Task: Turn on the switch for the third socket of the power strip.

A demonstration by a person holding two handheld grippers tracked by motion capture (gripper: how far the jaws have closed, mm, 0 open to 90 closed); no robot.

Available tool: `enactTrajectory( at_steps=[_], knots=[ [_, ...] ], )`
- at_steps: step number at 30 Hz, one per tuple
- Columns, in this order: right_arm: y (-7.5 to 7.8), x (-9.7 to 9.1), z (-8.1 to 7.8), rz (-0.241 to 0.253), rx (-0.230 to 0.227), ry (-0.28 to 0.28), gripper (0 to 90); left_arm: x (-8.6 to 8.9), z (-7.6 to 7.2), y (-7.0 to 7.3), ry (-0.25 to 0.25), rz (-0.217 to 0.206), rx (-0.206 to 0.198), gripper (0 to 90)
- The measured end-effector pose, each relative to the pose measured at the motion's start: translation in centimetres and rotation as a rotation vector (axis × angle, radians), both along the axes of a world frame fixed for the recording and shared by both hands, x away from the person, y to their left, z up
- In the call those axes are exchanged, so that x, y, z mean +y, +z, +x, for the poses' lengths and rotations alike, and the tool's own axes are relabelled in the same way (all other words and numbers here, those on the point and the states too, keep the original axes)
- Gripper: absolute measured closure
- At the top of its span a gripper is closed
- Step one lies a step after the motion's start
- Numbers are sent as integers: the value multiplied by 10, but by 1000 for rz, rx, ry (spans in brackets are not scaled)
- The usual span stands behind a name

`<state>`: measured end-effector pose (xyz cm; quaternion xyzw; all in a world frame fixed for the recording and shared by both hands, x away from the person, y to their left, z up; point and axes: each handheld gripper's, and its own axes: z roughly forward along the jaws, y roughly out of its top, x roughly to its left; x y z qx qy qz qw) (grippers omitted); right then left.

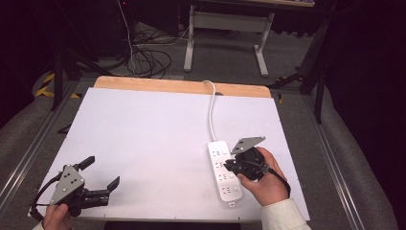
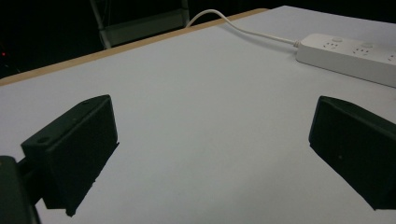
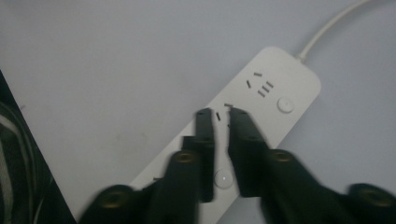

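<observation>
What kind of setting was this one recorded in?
Probably a lab or workshop: a white-topped table holding a power strip, loose cables on grey carpet behind, and dark curtains around.

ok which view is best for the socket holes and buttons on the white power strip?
Right gripper view: the white plastic power strip is close, with socket slots and round buttons sharp. High view shows the whole strip, small and partly behind the right gripper. Left gripper view shows one end.

1. The white counter (image 1: 143,139) is evenly and brightly lit from above; the surroundings fall into near-black.
2. Shadows are soft and faint.
3. In the right gripper view, the right tongs (image 3: 222,116) look blurred and out of focus near the lens.
4. All views are soft and slightly grainy.
</observation>
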<state>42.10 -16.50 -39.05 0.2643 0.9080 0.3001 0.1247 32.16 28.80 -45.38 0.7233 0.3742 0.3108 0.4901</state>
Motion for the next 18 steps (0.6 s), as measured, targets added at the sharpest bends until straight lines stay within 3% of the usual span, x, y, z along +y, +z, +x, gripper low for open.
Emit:
enactTrajectory(
  at_steps=[1,2,3,5,6,12,13,18],
  knots=[
    [0,0,0,0,0,0,708,0,0,0,0,0,0,17],
    [1,0,-1,18,-22,2,644,0,0,0,0,-1,0,17],
    [3,1,-3,43,-71,2,520,0,0,0,0,0,0,17],
    [4,0,-4,49,-91,2,483,0,0,0,-3,2,0,17],
    [7,0,-5,68,-125,-2,430,0,0,0,-1,0,0,17],
    [13,-3,-11,115,-195,-16,329,0,0,0,-1,3,0,17],
    [14,-5,-13,142,-209,-25,300,0,0,0,-1,3,0,17],
    [15,-11,-17,207,-233,-49,256,0,0,0,-2,0,-3,17]
  ],
)
